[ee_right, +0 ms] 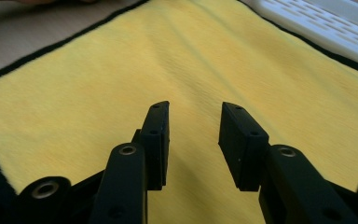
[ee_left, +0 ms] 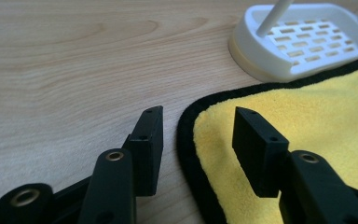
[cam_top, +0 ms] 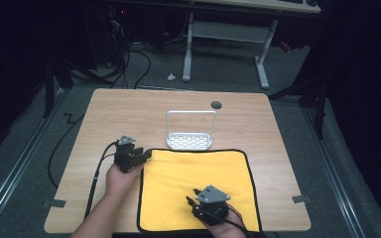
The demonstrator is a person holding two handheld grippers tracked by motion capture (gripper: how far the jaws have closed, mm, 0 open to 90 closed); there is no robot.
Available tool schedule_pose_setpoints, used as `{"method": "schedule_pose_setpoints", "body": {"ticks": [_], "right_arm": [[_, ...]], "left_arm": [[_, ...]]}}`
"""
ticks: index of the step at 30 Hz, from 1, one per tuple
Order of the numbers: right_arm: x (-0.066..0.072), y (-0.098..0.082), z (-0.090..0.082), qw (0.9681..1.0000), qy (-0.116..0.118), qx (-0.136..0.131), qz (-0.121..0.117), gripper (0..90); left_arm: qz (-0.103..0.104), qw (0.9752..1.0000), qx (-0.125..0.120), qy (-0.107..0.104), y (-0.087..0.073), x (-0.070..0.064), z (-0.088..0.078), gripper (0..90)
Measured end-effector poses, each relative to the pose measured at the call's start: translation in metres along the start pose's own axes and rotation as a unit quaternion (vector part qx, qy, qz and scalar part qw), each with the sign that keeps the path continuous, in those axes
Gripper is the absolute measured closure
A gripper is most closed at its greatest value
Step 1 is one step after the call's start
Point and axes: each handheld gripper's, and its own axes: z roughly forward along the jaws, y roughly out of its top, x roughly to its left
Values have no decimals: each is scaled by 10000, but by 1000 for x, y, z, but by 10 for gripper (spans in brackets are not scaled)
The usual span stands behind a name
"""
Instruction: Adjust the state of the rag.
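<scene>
The surface [cam_top: 109,114] is pale wood-grain laminate, smooth and matte. At its left, the left claw [cam_top: 138,154] hovers at the far left corner of the cloth [cam_top: 198,173], its blocky black jaws apart with nothing between them; the left gripper view shows one jaw over bare wood and the other over the cloth [ee_left: 307,116]. The cloth is a fluffy yellow square with a black stitched border, lying flat on the near half of the surface. Just beyond its far edge stands a white plastic rack [cam_top: 190,141] with a slotted base and hooped handle. Further right, the right claw [cam_top: 192,201] hangs over the cloth's near part, jaws apart and empty; the right gripper view shows fine nap [ee_right: 121,74].
</scene>
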Motion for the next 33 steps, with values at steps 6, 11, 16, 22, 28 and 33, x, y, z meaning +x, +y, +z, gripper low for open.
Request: {"method": "schedule_pose_setpoints", "body": {"ticks": [6, 11, 16, 22, 28, 33], "right_arm": [[38, 17, 20, 9985, 468, -21, -267, 614], [69, 29, 36, 9954, 814, 33, -508, 620], [93, 33, 49, 9928, 1068, 68, -546, 576], [111, 31, 60, 9907, 1243, 122, -539, 508], [114, 28, 68, 9908, 1262, 159, -467, 453], [117, 27, 68, 9916, 1066, 160, -722, 542]], "left_arm": [[117, 9999, 40, -118, -1, -4, 3, 738], [78, 9997, 49, -243, -3, -3, 3, 834], [7, 9995, 42, -312, -3, 0, 3, 834], [-30, 9995, 32, -303, -3, 0, 2, 833], [-61, 9995, 32, -303, -3, 0, 2, 832], [-62, 9995, 27, -320, -4, 0, 2, 831]]}}
